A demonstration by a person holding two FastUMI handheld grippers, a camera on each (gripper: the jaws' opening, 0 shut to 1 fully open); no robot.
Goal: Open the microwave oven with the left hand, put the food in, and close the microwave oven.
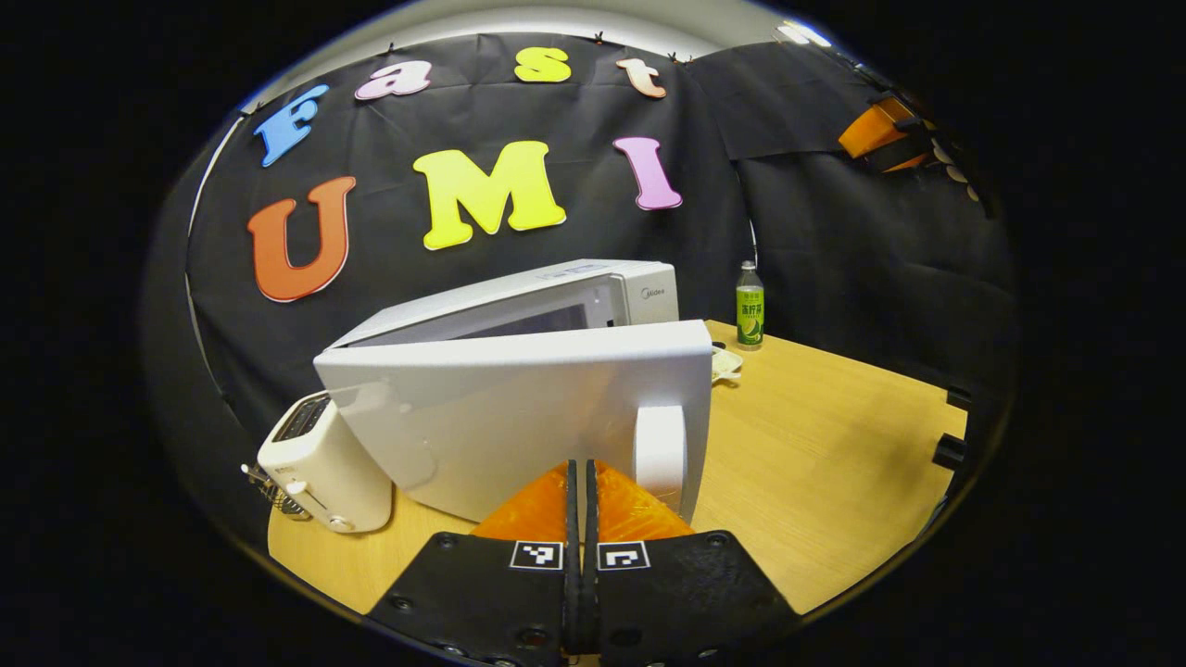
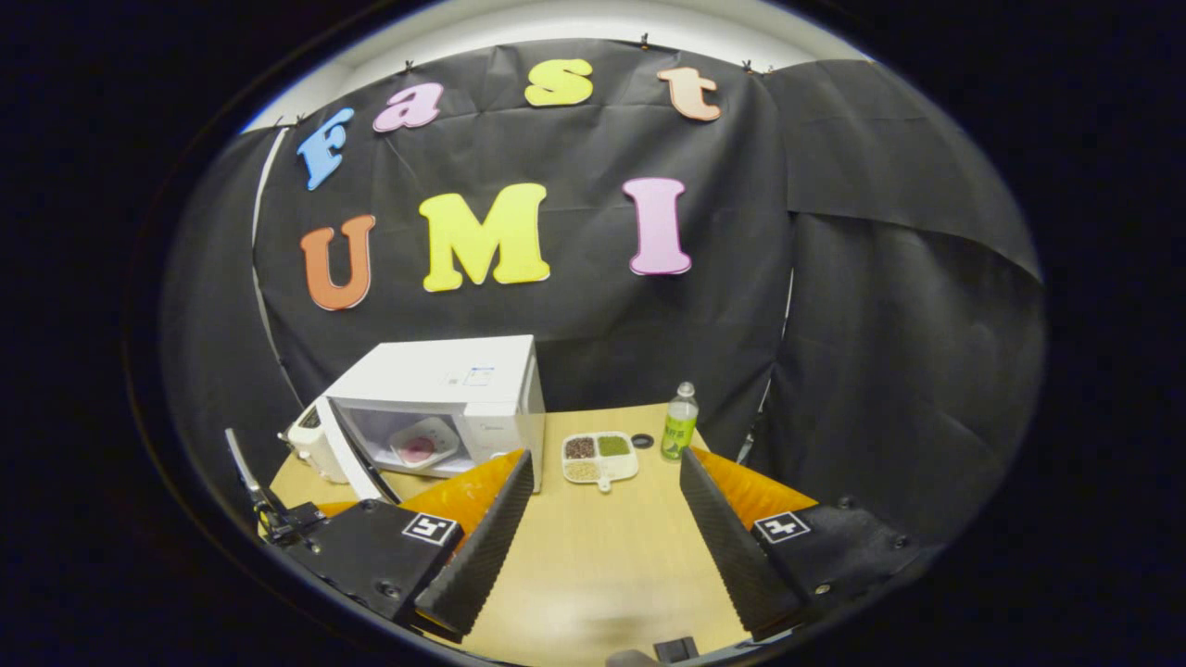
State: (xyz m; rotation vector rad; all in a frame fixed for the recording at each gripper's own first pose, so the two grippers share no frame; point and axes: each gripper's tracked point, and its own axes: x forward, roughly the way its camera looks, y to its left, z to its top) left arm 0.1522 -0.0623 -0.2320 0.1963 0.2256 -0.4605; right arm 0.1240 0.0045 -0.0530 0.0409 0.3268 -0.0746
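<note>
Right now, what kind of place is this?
Likely a staged data-collection booth dressed as a kitchen corner: a black cloth wall behind a wooden table holding a microwave oven, toaster and bottle.

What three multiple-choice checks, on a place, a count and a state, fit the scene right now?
1. Where is the white three-compartment food tray?
A. On the wooden table, between microwave and bottle
B. On top of the microwave
C. On the toaster

2. How many plastic drink bottles stand on the table?
A. Three
B. One
C. None

3. What state is the white microwave's door in?
A. Removed
B. Fully closed
C. Swung open

Answers: 1 A, it lies flat beside the white microwave; 2 B, a single green-labelled bottle; 3 C, the cavity with a plate is exposed.
</note>
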